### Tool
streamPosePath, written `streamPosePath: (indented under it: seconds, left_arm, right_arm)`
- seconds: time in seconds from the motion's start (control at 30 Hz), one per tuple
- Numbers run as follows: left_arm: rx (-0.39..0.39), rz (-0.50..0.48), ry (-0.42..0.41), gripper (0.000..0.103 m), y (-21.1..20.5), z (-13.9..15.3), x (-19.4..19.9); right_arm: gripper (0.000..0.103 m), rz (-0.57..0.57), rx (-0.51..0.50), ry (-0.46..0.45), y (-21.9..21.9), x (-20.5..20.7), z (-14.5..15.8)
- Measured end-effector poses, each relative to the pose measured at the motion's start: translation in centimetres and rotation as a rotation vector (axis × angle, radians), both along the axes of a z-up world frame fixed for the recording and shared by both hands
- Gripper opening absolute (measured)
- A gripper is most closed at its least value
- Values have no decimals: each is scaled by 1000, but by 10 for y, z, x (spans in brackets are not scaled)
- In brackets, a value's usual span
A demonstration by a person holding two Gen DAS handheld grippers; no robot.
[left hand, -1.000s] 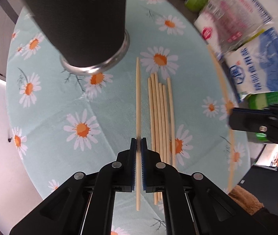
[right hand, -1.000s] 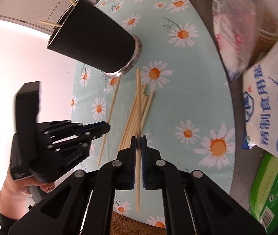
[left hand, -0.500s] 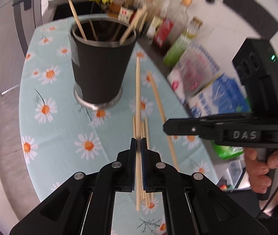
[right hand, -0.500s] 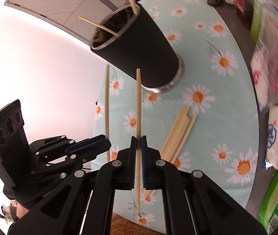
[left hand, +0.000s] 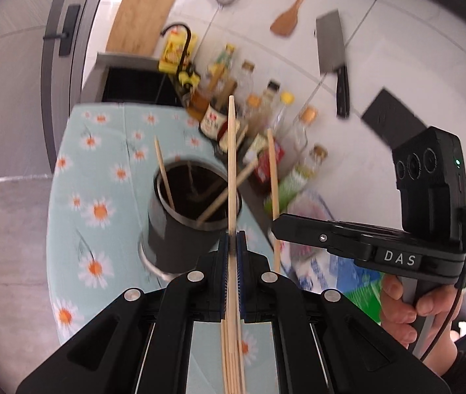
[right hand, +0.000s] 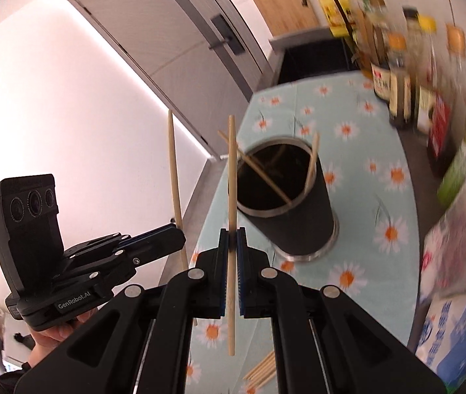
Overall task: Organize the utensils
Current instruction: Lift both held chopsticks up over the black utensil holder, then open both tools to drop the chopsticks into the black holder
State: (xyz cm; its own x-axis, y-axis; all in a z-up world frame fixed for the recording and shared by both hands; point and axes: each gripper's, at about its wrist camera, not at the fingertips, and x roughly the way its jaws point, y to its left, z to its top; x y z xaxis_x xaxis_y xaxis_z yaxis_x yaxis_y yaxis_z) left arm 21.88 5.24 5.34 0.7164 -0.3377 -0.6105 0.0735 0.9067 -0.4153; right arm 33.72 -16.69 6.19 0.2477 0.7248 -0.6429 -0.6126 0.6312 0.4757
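My left gripper (left hand: 232, 239) is shut on one wooden chopstick (left hand: 231, 164), held off the table with its tip pointing up past the black cup (left hand: 180, 239). The steel-rimmed cup holds several chopsticks and stands on the daisy tablecloth (left hand: 78, 177). My right gripper (right hand: 232, 239) is shut on a second chopstick (right hand: 232, 170), just left of the cup (right hand: 305, 220). In each wrist view the other gripper appears with its stick: the right gripper (left hand: 277, 226) and the left gripper (right hand: 177, 239). Loose chopsticks (right hand: 262, 374) lie on the cloth below.
Sauce bottles (left hand: 265, 124) line the wall side of the table, with a blue-and-white bag (right hand: 456, 338) and plastic packets beside them. A cleaver (left hand: 333, 49) and a wooden spatula hang on the wall. A dark sink (left hand: 134, 85) lies beyond the table.
Both grippers have risen from the table, each lifting its chopstick. They have tilted up, so the cup's open top and the wall behind come into view.
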Motion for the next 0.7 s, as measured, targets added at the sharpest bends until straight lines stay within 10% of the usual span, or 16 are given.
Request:
streamPosePath:
  seconds: [0.7]
  left_arm:
    - [19,105,-336,4,28,48,58]
  right_arm:
    - [6,-81,142,-340,19,49,66]
